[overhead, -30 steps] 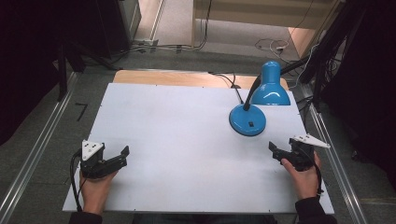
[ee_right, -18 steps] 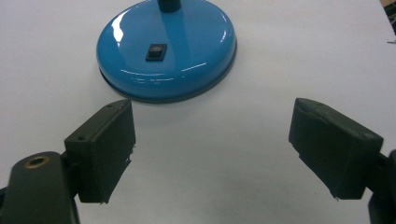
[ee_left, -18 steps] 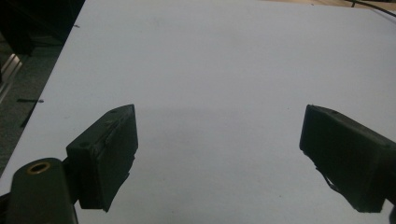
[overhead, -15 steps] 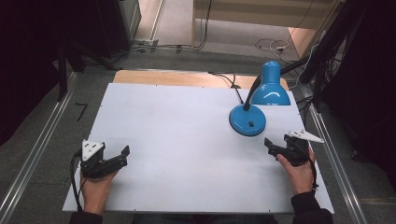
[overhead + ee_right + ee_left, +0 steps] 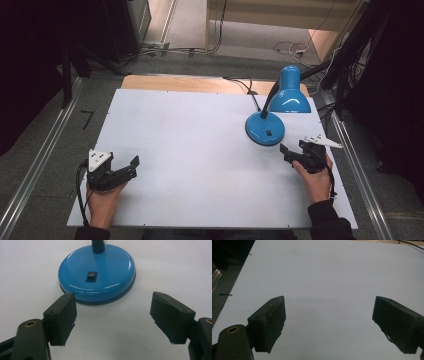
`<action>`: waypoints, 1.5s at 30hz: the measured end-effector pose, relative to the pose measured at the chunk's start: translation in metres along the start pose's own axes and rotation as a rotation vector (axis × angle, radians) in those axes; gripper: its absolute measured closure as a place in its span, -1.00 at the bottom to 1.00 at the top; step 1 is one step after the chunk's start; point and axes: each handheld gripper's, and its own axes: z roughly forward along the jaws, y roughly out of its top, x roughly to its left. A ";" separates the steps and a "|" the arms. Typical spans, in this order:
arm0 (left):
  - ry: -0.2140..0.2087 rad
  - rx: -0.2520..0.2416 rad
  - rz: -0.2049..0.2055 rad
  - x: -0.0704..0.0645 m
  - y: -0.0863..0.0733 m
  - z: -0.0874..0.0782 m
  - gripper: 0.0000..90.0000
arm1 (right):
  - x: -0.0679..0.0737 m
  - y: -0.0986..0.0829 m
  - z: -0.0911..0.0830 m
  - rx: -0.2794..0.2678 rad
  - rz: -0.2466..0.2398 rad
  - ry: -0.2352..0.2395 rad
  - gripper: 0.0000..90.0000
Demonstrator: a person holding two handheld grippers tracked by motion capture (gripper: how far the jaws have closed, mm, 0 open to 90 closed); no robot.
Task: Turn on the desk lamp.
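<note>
Dark room, grey floor (image 5: pixel 45 125), cables behind. White table (image 5: pixel 190 135) bare save blue lamp (image 5: pixel 272 112). Left gripper (image 5: pixel 131 166), right gripper (image 5: pixel 286 152): jaws spread, empty.

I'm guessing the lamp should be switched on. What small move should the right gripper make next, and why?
Probably ease the right gripper forward and slightly down toward the black rocker switch on the blue lamp base. Its jaws stand open, just short of the base's near edge and touching nothing, with the switch straight ahead of them. The left gripper rests open far across the white table.
</note>
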 end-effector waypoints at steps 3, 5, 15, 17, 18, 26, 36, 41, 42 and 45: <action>-0.001 -0.001 -0.001 0.000 0.000 0.000 -0.73 | 0.003 0.003 0.002 -0.004 -0.007 0.002 -0.52; 0.002 0.000 0.000 0.000 0.000 0.000 -0.73 | 0.004 0.004 0.002 -0.006 -0.005 0.002 -0.51; 0.001 0.002 -0.004 0.000 -0.001 0.001 -0.73 | 0.008 0.010 0.007 -0.031 -0.015 0.002 -0.30; 0.002 0.003 -0.006 0.001 -0.001 0.001 -0.73 | 0.009 0.011 0.009 -0.030 -0.018 -0.002 -0.18; 0.002 0.003 -0.006 0.001 -0.001 0.001 -0.73 | 0.009 0.011 0.010 -0.031 -0.017 -0.002 -0.14; 0.002 0.002 -0.006 0.001 0.000 0.001 -0.73 | 0.014 0.016 0.018 -0.041 -0.032 0.005 0.11; 0.002 0.003 -0.005 0.000 0.000 0.001 -0.73 | 0.019 0.018 0.028 -0.069 -0.035 0.013 0.62; 0.000 0.001 -0.005 0.000 0.000 0.001 -0.72 | 0.022 0.021 0.034 -0.072 -0.029 0.026 0.85; 0.001 0.000 -0.006 0.000 0.000 0.001 -0.72 | 0.023 0.021 0.036 -0.065 -0.033 0.025 0.87; 0.003 -0.001 -0.006 0.000 0.000 0.001 -0.71 | 0.025 0.023 0.044 -0.060 -0.043 0.017 0.94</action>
